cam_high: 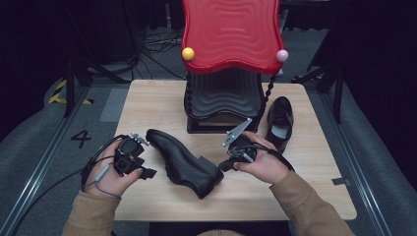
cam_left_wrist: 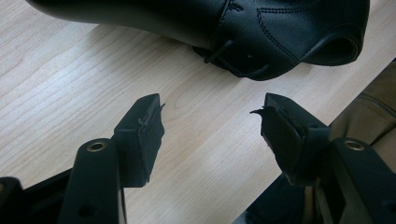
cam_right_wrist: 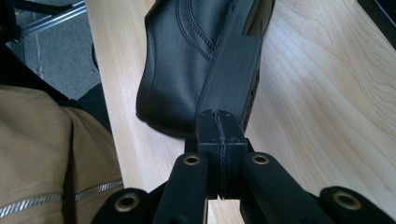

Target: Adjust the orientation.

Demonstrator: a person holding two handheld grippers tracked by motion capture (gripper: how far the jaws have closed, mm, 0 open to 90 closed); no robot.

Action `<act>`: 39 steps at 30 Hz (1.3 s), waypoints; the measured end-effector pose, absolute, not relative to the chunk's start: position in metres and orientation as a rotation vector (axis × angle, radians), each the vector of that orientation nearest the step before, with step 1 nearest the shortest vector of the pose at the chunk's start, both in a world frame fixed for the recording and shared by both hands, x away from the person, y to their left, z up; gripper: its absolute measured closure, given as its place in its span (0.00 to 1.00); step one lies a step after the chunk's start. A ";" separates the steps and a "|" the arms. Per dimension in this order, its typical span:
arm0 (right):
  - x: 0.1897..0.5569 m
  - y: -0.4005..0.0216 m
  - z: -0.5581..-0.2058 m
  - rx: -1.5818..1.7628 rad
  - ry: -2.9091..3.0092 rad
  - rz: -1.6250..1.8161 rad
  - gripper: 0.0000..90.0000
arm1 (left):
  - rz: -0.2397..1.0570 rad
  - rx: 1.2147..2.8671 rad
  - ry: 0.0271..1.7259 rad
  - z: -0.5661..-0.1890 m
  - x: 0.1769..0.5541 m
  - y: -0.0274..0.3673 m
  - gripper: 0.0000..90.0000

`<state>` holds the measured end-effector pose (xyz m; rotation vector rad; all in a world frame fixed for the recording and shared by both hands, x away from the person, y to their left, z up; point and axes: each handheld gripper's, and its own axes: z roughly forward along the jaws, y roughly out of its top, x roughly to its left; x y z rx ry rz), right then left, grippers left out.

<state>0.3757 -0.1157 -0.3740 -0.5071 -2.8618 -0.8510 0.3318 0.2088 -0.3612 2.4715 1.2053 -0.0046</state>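
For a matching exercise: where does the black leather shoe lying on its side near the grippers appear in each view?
High view: black leather shoe lies centre, between both grippers.
Left gripper view: along the top edge, beyond the open fingers.
Right gripper view: upper centre, heel just past the shut fingers.
Shared landmark: light wooden table.

Two black shoes: one point(cam_high: 184, 162) at lower centre, one point(cam_high: 279, 120) at right. One red-topped stand point(cam_high: 230, 64) at top centre.
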 end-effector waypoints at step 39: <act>0.430 -0.125 -0.420 -0.732 -3.065 -0.744 1.00 | 0.048 2.461 1.195 -0.362 0.333 0.209 0.38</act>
